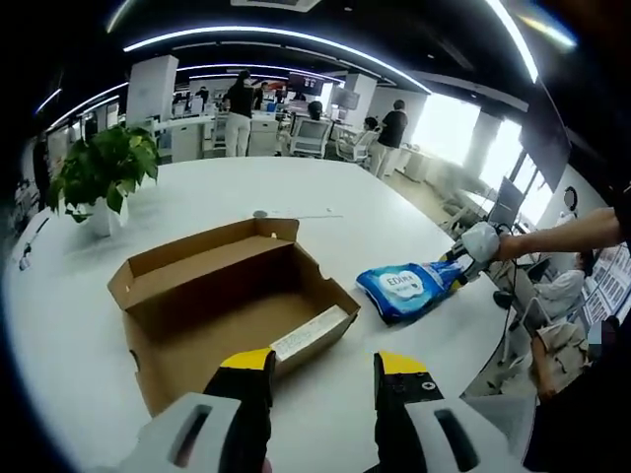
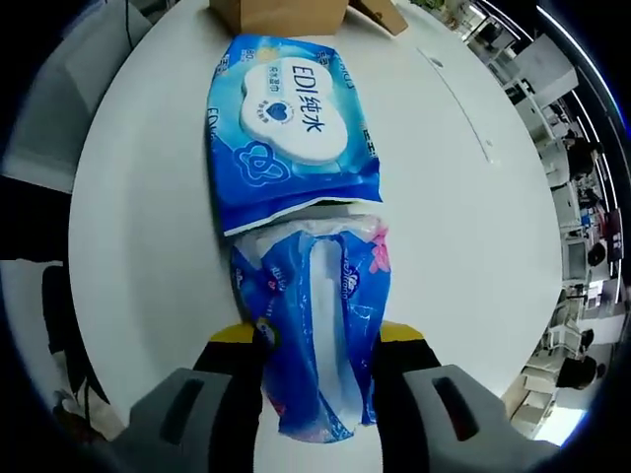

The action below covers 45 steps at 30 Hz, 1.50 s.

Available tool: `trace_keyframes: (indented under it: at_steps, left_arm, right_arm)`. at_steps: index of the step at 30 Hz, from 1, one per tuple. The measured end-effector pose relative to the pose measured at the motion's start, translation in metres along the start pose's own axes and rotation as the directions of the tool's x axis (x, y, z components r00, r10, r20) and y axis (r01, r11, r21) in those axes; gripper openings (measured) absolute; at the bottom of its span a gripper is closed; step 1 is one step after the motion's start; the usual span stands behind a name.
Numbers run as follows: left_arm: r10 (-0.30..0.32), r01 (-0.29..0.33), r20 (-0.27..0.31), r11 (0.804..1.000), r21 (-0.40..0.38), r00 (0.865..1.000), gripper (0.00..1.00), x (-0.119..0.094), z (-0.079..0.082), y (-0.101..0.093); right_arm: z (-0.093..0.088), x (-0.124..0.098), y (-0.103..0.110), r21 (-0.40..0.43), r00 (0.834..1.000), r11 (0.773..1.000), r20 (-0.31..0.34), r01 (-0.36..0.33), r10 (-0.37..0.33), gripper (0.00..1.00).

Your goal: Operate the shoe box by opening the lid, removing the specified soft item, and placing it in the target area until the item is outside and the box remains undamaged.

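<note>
- two claws are at work: the right claw [image 2: 317, 340] is closed on the crumpled tail of the blue wipes pack [image 2: 292, 133], and the left claw [image 1: 323, 367] is open and holds nothing.
- the pack lies flat on the white surface [image 2: 463, 217], outside the shoe box [image 1: 232, 296], just beside its end; its long axis runs straight away from the right claw toward the box.
- the right claw is the nearer one; i judge only the release is left.
- the pack label reads "edi" with chinese characters; the white sticker [image 1: 309, 332] on the box is too small to read.
</note>
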<state>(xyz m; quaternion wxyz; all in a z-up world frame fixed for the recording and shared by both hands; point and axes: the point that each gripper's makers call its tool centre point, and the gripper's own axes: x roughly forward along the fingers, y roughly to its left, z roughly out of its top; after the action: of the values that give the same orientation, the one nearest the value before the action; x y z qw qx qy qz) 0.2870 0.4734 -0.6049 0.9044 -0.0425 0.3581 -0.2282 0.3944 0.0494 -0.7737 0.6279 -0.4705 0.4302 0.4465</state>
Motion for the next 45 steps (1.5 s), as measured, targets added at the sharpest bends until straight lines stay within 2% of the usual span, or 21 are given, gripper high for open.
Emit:
trace_keyframes:
  at_steps: [8, 14, 21, 29, 37, 45]
  left_arm:
    - [0.013, -0.013, 0.013, 1.000, -0.016, 1.000, 0.41, -0.012, -0.006, 0.002]
    - [0.022, -0.021, 0.027, 0.999, -0.028, 0.999, 0.41, -0.022, -0.009, 0.013]
    - [0.011, -0.010, 0.043, 1.000, -0.026, 0.999, 0.41, -0.025, -0.006, 0.021]
    - [-0.014, 0.016, 0.058, 0.999, -0.029, 0.998, 0.41, -0.026, -0.006, 0.026]
    - [-0.037, 0.040, 0.068, 0.998, -0.044, 0.997, 0.41, -0.028, -0.006, 0.034]
    - [-0.057, 0.058, 0.061, 0.998, -0.012, 0.997, 0.41, -0.025, -0.004, 0.038]
  right_arm:
    - [-0.004, -0.003, -0.001, -0.009, 1.000, 1.000, -0.020, 0.008, -0.008, 0.41]
    - [-0.006, -0.009, -0.003, 0.001, 0.998, 0.999, -0.041, 0.042, -0.042, 0.41]
    - [-0.008, -0.022, -0.006, 0.036, 0.995, 0.996, -0.056, 0.081, -0.079, 0.40]
    - [-0.016, -0.033, -0.001, 0.062, 0.992, 0.994, -0.097, 0.087, -0.081, 0.40]
    - [-0.008, -0.046, -0.003, 0.134, 0.990, 0.983, -0.086, 0.122, -0.112, 0.39]
    - [-0.003, -0.055, 0.000, 0.230, 0.987, 0.960, -0.067, 0.157, -0.145, 0.39]
